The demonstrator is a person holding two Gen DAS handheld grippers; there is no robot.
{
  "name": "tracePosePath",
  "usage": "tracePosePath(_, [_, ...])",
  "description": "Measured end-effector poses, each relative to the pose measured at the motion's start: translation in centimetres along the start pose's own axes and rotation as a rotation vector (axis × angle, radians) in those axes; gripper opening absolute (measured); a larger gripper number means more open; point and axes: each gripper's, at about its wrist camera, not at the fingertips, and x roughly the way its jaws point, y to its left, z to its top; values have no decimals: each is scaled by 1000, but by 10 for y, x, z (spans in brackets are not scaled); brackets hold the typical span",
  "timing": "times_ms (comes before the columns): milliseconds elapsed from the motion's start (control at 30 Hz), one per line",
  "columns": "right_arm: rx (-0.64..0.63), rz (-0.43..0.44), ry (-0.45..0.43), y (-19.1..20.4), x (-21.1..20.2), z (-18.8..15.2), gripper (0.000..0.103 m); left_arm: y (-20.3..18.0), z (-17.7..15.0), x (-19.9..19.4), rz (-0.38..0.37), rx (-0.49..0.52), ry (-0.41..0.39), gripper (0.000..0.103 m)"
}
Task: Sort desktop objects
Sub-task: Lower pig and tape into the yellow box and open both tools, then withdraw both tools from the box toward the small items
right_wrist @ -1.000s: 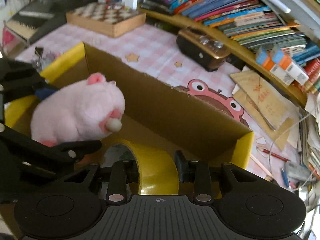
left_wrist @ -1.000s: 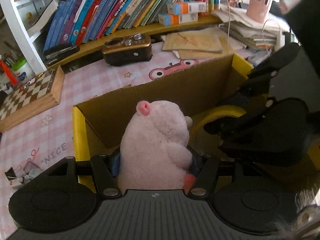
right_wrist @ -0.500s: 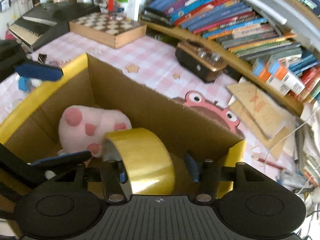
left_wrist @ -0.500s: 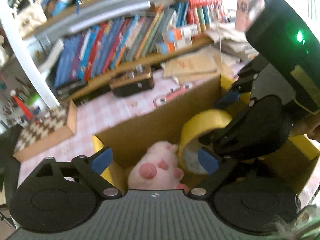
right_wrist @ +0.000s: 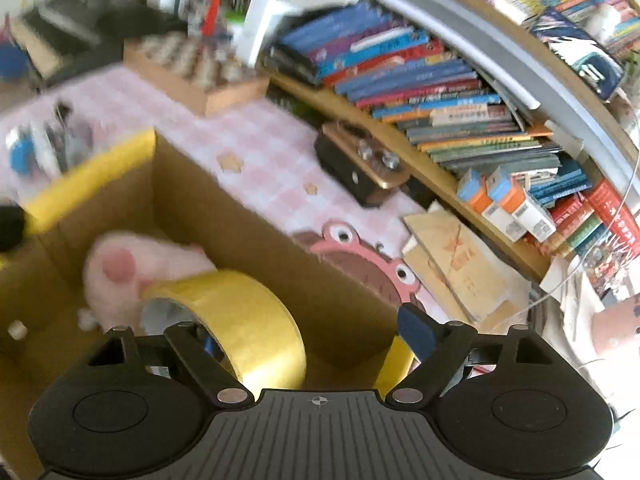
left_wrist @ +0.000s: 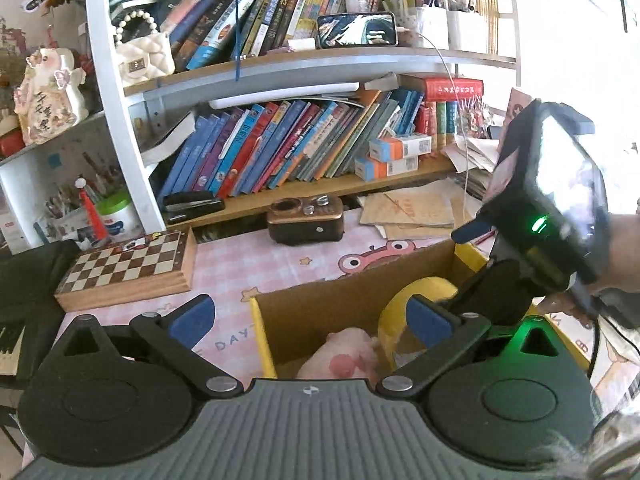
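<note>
We read "DAY" in grey capitals on the pink checked desk cover [left_wrist: 234, 346], just left of the cardboard box [left_wrist: 320, 312]. The figurine [left_wrist: 46, 92] on the left shelf carries dark Chinese characters. Book spines are too small for us to read.

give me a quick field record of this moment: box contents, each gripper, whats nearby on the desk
box: cardboard box, open top, yellow-taped edges
inside: pink plush toy; yellow tape roll on edge beside it
left gripper: open, empty, above box's near edge
right gripper: open, tape roll by its left finger, not clamped
nearby: chessboard, brown radio, both outside the box
</note>
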Motion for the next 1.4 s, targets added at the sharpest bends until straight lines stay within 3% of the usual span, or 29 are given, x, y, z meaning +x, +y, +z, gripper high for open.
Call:
tracePosePath(33, [-110,0,54,12,8,-3,88,1,-3,-1,-1,-1,7,103])
tracePosePath(100, [-332,-51,76,36,15,-16,88,3,-9,1,12,-3,28,103])
tracePosePath(133, [-383,-66,77,42,17,-21,88,4,-12,0,19,-5,32,103])
tracePosePath(233, [-303,-28,61,33,16,-20,88,8,-19,-2,26,-30,40,103])
tracePosePath(400, [-11,-98,-56,-8,2,-5,89,9,-20,-5,34,-41,36,103])
tracePosePath(433, [-21,-108,-52,-7,2,-5,89,8,-19,-5,31,-46,34,103])
tracePosePath(500, [-224,-88,22,9,8,-9,92,7,-19,-4,24,-53,36,103])
tracePosePath(533, [-317,-103,16,19,9,-13,92,5,-20,-3,18,-54,39,103])
tracePosePath(600, [-345,-91,16,23,10,-17,92,2,-21,-3,16,-51,41,103])
tracePosePath(667, [-284,-42,10,18,8,-15,92,0,-23,-2,15,-48,46,103])
tracePosePath(900, [12,-8,-83,-16,-18,-9,92,5,-22,-9,30,-65,26,103])
tracePosePath(1133, [258,75,-191,-25,-60,-30,93,17,-26,-30,41,-115,-15,103])
tracePosePath(1400, [469,45,-292,-21,-116,-61,93,40,-41,-59,40,-170,-43,103])
